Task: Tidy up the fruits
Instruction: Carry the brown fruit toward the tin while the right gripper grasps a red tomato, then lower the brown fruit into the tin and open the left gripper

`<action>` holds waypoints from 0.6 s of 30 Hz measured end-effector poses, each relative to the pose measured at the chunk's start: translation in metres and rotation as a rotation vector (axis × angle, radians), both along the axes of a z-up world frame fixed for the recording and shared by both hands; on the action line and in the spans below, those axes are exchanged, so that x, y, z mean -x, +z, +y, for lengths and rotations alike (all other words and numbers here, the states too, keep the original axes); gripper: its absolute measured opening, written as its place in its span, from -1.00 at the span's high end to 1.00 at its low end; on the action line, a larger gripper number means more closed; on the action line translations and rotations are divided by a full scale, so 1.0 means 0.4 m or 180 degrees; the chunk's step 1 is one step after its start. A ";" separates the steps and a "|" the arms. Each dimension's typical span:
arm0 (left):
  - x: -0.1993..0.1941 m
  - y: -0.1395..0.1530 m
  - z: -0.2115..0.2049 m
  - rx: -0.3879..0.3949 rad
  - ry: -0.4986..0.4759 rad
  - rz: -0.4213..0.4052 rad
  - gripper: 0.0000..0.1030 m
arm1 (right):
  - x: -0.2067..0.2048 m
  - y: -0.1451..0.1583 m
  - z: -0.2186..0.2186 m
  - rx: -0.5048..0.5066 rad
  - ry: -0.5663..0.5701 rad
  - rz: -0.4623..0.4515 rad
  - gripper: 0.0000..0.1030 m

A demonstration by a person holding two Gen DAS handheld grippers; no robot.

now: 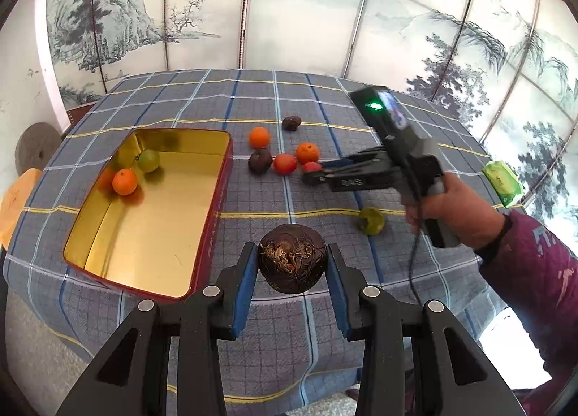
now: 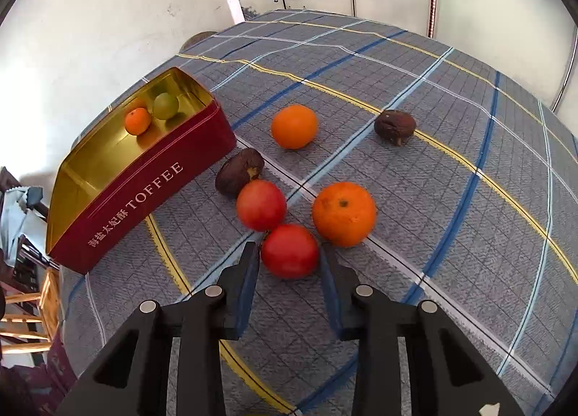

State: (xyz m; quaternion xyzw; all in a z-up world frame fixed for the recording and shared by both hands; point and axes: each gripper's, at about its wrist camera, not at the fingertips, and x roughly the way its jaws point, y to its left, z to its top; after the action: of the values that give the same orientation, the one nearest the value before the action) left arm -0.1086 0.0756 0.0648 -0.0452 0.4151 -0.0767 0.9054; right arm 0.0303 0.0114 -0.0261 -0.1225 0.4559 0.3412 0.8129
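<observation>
My left gripper (image 1: pixel 292 260) is shut on a dark brown passion fruit (image 1: pixel 292 259), held above the table's near edge, right of the red toffee tin (image 1: pixel 213 232). The tin holds a small orange (image 1: pixel 125 181) and a green fruit (image 1: pixel 149 160). My right gripper (image 2: pixel 290 253) has its jaws around a red tomato (image 2: pixel 289 250) on the cloth; whether they grip it is unclear. It also shows in the left wrist view (image 1: pixel 318 170). Around it lie another tomato (image 2: pixel 261 204), two oranges (image 2: pixel 344 213) (image 2: pixel 294 126) and two brown fruits (image 2: pixel 239 171) (image 2: pixel 394 126).
A green fruit (image 1: pixel 371 221) lies on the checked tablecloth (image 1: pixel 253 98) near the right hand. A green packet (image 1: pixel 503 181) sits at the table's right edge. A painted folding screen (image 1: pixel 289 11) stands behind the table. Wooden stools (image 2: pixel 29 311) stand by the table's side.
</observation>
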 end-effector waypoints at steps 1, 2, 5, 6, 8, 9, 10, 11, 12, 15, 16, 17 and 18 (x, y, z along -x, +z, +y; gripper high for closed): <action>0.001 0.000 0.002 0.0000 0.0014 -0.0006 0.25 | 0.008 0.002 -0.010 -0.0010 -0.0004 -0.0010 0.40; 0.000 -0.001 0.005 -0.0002 0.0026 -0.0009 0.25 | 0.018 0.005 -0.024 -0.0028 -0.0022 -0.0030 0.40; -0.006 -0.007 0.008 -0.0034 0.0066 -0.0005 0.25 | 0.047 0.016 -0.095 -0.0192 -0.0170 -0.0052 0.40; -0.008 -0.010 0.010 -0.0056 0.0083 -0.0006 0.25 | 0.053 0.020 -0.116 -0.0231 -0.0219 -0.0062 0.40; -0.014 -0.014 0.015 -0.0110 0.0125 -0.0011 0.25 | 0.067 0.027 -0.163 -0.0292 -0.0336 -0.0103 0.40; -0.017 -0.017 0.019 -0.0143 0.0148 -0.0019 0.25 | 0.073 0.030 -0.192 -0.0346 -0.0412 -0.0110 0.40; -0.020 -0.020 0.023 -0.0171 0.0175 -0.0023 0.25 | 0.077 0.031 -0.213 -0.0382 -0.0467 -0.0109 0.40; -0.022 -0.023 0.029 -0.0193 0.0205 -0.0025 0.25 | 0.081 0.030 -0.234 -0.0399 -0.0521 -0.0114 0.40; -0.025 -0.025 0.038 -0.0206 0.0227 -0.0026 0.25 | 0.086 0.028 -0.254 -0.0410 -0.0577 -0.0124 0.40; -0.036 -0.036 0.065 -0.0306 0.0344 -0.0029 0.25 | 0.098 0.025 -0.296 -0.0470 -0.0691 -0.0118 0.40; -0.039 -0.039 0.075 -0.0346 0.0388 -0.0032 0.25 | 0.103 0.025 -0.307 -0.0485 -0.0720 -0.0124 0.40; -0.044 -0.043 0.089 -0.0381 0.0434 -0.0037 0.25 | 0.109 0.025 -0.316 -0.0506 -0.0748 -0.0131 0.40; -0.047 -0.047 0.099 -0.0403 0.0457 -0.0035 0.25 | 0.117 0.026 -0.327 -0.0538 -0.0779 -0.0139 0.40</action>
State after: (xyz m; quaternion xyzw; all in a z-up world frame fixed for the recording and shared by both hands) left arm -0.0897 0.1153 0.0461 -0.0171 0.4098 0.0144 0.9119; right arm -0.0164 -0.1193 -0.0157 -0.0044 0.4194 0.2739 0.8655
